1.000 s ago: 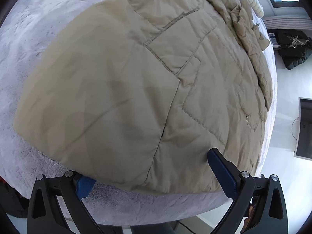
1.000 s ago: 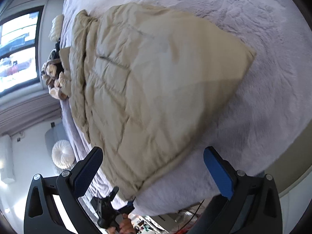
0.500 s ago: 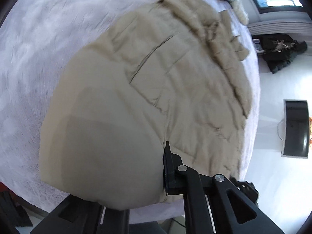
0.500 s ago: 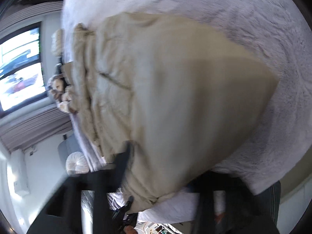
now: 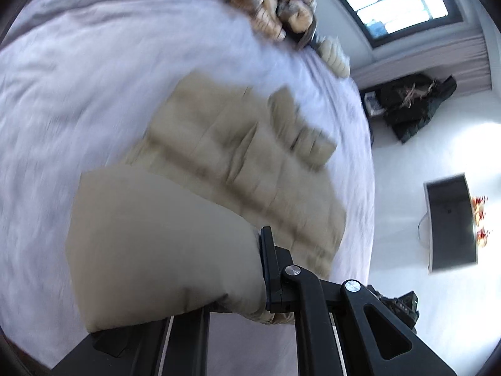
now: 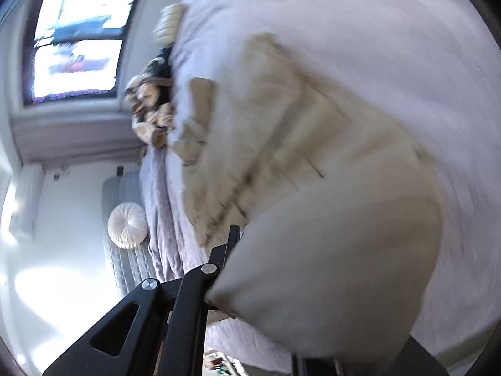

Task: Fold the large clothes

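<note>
Beige quilted puffer coat (image 5: 238,169) lies on the lilac fleecy bed cover (image 5: 78,72), with its near hem lifted off the bed by both tools. Left gripper (image 5: 250,269): fingers closed hard on the hem; smooth lining side bulges in front of the lens, only one black finger is visible, the other is hidden behind fabric. Right gripper (image 6: 230,250): jaws have just been closing, now pinching the other hem corner (image 6: 328,266), cloth between them, same picture of one finger showing.

Why held so: my read is that two corner grips keep the hem taut and level, so the bottom half can be carried over the top half for a crosswise fold. Fold not laid yet; the far part of the coat is flat on the bed.

Materials: the shell is thin, matte and stitched in padded panels, so it puffs and will likely spring back unless pressed. The lining is smooth and probably slippery. The cover is plush, grippy and wrinkled.

Both views are motion-blurred, so seam detail is unclear. Tan striped plush toys (image 5: 275,3) at the far bed edge, well apart from the coat.
</note>
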A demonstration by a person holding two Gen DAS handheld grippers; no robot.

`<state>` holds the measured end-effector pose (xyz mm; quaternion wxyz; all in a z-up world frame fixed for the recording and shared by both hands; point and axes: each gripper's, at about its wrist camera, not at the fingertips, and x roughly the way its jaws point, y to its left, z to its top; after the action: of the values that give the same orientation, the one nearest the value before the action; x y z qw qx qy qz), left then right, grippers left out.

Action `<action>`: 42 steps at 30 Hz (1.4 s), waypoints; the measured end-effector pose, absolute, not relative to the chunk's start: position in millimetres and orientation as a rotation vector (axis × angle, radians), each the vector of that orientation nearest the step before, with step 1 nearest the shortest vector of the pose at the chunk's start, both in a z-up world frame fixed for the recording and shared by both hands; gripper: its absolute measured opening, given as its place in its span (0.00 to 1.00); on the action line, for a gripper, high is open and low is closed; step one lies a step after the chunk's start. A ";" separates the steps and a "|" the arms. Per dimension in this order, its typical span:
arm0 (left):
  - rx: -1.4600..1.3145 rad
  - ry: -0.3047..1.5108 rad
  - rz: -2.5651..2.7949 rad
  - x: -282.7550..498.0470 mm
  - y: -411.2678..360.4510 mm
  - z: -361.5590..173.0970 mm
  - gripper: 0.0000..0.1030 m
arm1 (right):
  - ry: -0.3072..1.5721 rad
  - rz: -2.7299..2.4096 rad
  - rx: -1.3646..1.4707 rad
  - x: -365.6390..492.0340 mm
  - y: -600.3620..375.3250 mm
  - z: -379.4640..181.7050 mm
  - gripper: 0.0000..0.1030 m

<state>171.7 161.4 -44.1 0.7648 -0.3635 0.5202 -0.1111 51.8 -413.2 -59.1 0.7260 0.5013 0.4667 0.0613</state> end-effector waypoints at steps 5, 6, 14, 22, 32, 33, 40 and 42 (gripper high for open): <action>-0.725 1.063 -0.212 241.5 147.3 -27.5 0.12 | 1.032 0.210 0.979 145.7 -416.8 -33.4 0.09; -0.706 1.064 -0.200 254.6 145.3 -29.0 0.12 | 1.039 0.208 0.963 158.1 -418.2 -32.9 0.09; -0.551 1.164 -0.153 339.6 129.4 -73.3 0.13 | 1.123 0.112 0.925 255.5 -416.4 -71.1 0.09; -0.433 1.256 -0.184 372.9 119.3 -102.5 0.14 | 1.147 0.003 0.948 282.2 -414.8 -109.1 0.10; -0.285 1.264 -0.284 368.4 111.2 -93.3 0.73 | 1.194 -0.031 0.899 295.2 -411.8 -116.9 0.12; -0.246 1.250 -0.266 367.7 109.2 -90.7 0.78 | 1.201 -0.035 0.898 296.2 -411.8 -118.9 0.12; -0.204 1.185 -0.173 364.0 114.8 -82.1 0.80 | 1.210 -0.041 0.892 295.7 -410.9 -117.4 0.23; -0.185 1.159 -0.147 361.3 117.3 -78.6 0.80 | 1.194 -0.029 0.873 294.5 -410.1 -108.0 0.54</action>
<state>361.3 117.3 -78.6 0.8301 -0.0872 0.5464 -0.0691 294.5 -410.1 -108.0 0.7386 0.3977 0.5442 -0.0134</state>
